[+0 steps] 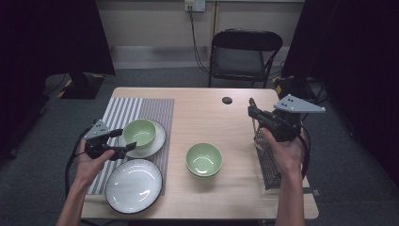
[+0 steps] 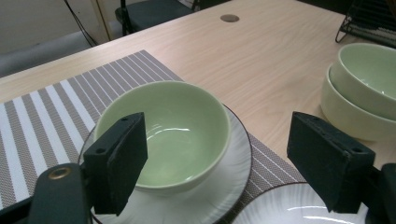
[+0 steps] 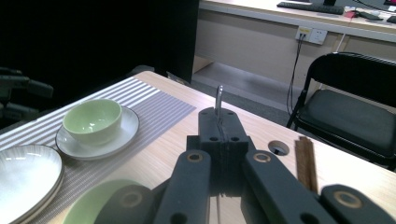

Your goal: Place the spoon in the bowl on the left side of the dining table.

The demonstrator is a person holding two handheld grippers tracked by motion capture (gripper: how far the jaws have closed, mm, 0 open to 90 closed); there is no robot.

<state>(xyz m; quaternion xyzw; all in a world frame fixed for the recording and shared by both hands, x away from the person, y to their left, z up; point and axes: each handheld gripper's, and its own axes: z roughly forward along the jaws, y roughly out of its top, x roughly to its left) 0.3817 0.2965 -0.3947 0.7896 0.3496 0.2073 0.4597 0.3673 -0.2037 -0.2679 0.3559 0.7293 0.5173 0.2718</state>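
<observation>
A striped placemat (image 1: 141,110) lies left, a wire rack (image 1: 267,162) right, a black chair (image 1: 244,54) beyond the table's far edge.

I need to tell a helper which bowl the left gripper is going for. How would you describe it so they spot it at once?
Start at the striped placemat on the table's left side. On its far part sits a white plate carrying a single pale green bowl, with the open left gripper at it. Unlike the stacked green bowls on bare wood mid-table, it stands alone on a plate.

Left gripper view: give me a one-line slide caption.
Open left gripper poised over a green bowl on a white plate, striped placemat beneath.
</observation>
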